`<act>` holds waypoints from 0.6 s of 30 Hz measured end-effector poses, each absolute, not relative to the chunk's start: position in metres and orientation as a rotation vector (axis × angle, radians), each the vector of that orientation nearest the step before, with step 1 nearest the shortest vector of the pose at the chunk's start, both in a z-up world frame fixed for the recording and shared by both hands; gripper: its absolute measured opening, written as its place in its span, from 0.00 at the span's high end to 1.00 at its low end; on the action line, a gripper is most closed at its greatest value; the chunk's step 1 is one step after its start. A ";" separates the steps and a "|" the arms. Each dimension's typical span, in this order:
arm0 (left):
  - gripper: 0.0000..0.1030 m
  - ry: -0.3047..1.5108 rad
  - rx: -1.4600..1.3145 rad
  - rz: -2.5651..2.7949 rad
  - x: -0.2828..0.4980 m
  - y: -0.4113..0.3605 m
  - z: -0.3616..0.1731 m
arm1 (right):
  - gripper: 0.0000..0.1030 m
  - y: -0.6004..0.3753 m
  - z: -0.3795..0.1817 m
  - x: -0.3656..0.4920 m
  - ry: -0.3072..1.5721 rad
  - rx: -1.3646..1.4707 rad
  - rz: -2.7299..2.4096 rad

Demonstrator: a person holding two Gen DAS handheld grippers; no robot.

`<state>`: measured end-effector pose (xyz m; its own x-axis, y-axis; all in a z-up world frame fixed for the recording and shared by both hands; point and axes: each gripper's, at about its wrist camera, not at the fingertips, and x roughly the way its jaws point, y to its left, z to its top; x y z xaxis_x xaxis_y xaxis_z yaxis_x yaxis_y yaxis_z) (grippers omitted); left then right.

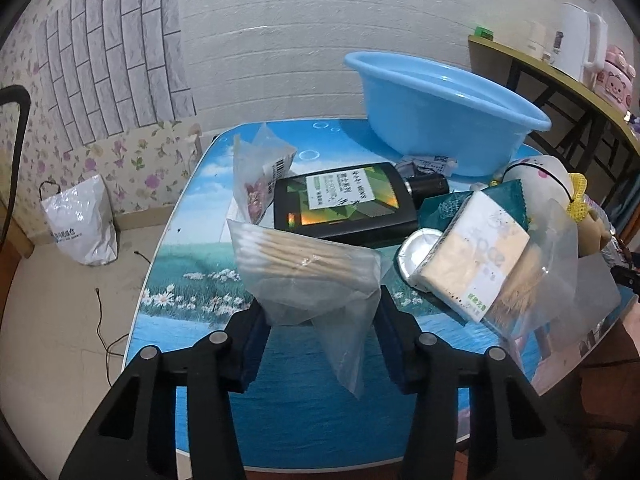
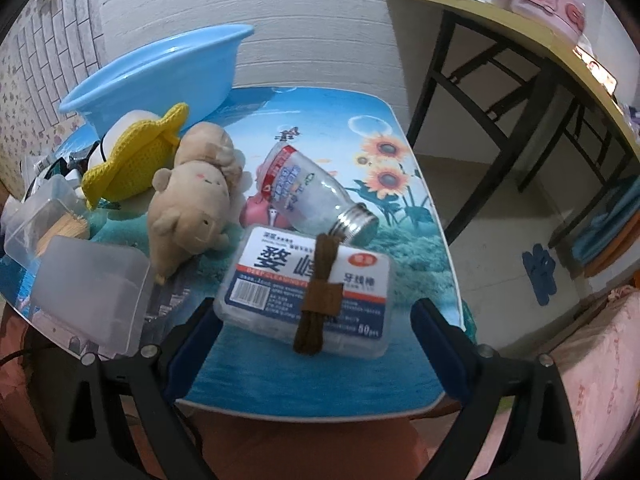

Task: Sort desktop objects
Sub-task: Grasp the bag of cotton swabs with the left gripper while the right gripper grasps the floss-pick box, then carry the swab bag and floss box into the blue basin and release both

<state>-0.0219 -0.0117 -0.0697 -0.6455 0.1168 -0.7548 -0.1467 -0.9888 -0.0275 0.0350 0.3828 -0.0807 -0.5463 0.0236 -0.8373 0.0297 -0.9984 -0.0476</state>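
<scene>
Cotton-swab bag (image 1: 304, 268) sits clamped in left tool (image 1: 320, 316); right tool (image 2: 316, 320), apart, straddles floss box (image 2: 308, 292).

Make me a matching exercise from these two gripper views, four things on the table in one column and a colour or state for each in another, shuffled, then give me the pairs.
Things:
1. basin
2. glass bottle
3. bag of cotton swabs
4. brown cord bundle

States:
A. lying on top of the floss pick box
B. light blue, at the far end of the table
C. between the left gripper's fingers
D. on its side, capless

Pairs: 1-B, 2-D, 3-C, 4-A
</scene>
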 end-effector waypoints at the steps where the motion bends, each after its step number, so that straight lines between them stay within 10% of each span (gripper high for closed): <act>1: 0.53 0.054 -1.247 2.730 -0.022 -0.011 -0.071 | 0.06 0.381 -0.080 0.035 0.093 1.488 -2.759; 18: 0.23 0.029 -1.279 2.766 -0.037 -0.008 -0.082 | 0.17 0.375 -0.089 0.019 0.092 1.490 -2.786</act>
<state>-0.0373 -0.0080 -0.0818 -0.6441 0.0769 -0.7611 -0.0930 -0.9954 -0.0218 0.0186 0.3750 -0.0890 -0.5553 0.0447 -0.8304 0.0102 -0.9981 -0.0606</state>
